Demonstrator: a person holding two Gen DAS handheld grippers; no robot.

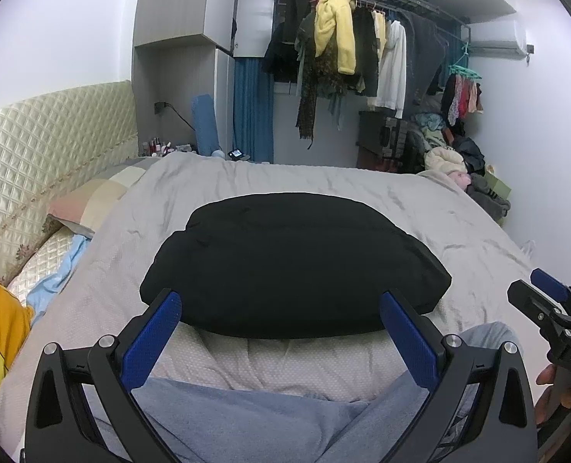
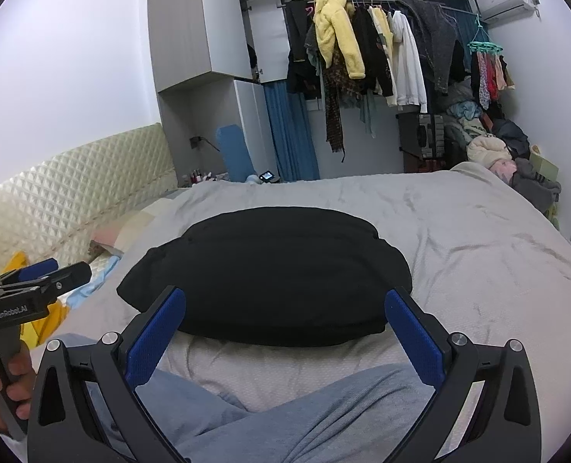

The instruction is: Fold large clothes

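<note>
Black folded garment (image 1: 293, 266) flat on bed (image 1: 420, 208), long axis left-right.

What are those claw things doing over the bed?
A person is folding clothes with a claw in each hand. The left claw and right claw are both open, holding nothing. A black garment lies folded on the grey bedspread. A blue-grey garment lies nearest, not yet gripped.

Bed (image 1: 420, 208) with wrinkled grey cover, folded black garment (image 1: 293, 262) lying flat at its middle toward the near edge, patchwork pillow (image 1: 92, 200) at the headboard side, light blue cloth (image 1: 59, 266) along the left edge
</note>
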